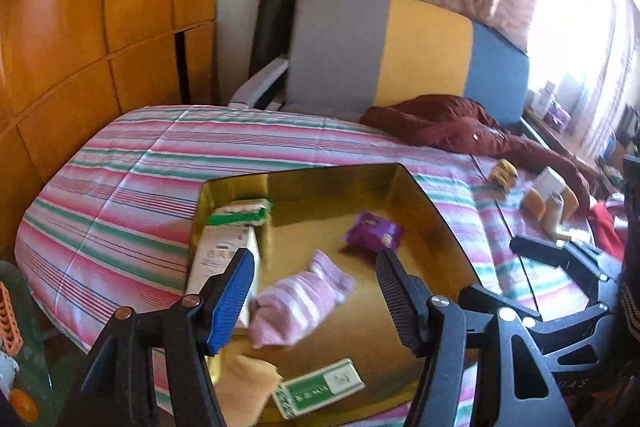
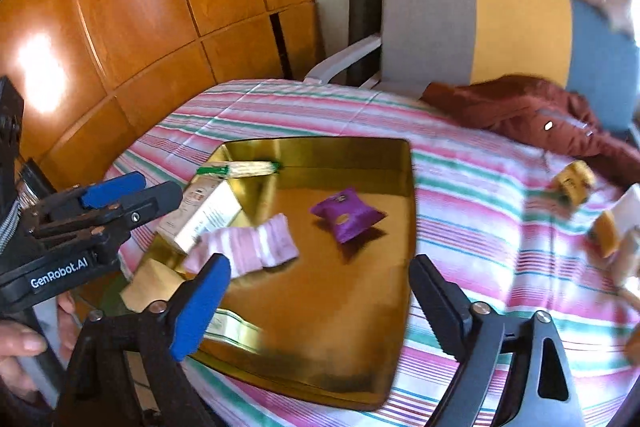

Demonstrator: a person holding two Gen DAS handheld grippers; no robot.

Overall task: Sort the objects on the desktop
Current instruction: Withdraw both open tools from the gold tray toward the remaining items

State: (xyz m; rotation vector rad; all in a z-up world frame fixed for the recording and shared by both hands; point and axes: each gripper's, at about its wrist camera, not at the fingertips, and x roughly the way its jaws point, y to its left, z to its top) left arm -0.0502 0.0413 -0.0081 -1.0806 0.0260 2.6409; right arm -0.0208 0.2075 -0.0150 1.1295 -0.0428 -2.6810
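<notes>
**Both grippers spread above the gold tray**

The gold tray (image 2: 320, 327) lies on the striped cover (image 2: 480, 187), its raised rim closing all four sides. Along its left wall sit a white box (image 2: 208, 215) and a green-edged pack (image 2: 248, 169), packed close to the rim. A pink sock (image 1: 296, 303) lies near the middle, a purple packet (image 2: 346, 219) beyond it and apart from it, and a green box (image 1: 320, 391) sits at the near edge beside a tan piece (image 1: 248, 387). The right half of the tray floor is bare.

The left gripper (image 1: 316, 291) hangs over the sock, jaws spread wide and holding nothing. The right gripper (image 2: 320, 311) hovers over the tray's near side, jaws also spread and empty.

To the right of the tray, well apart from it, small yellow items (image 2: 576, 181) lie on the cover near a maroon jacket (image 2: 540, 115). The strip of cover between tray and items is open.
</notes>
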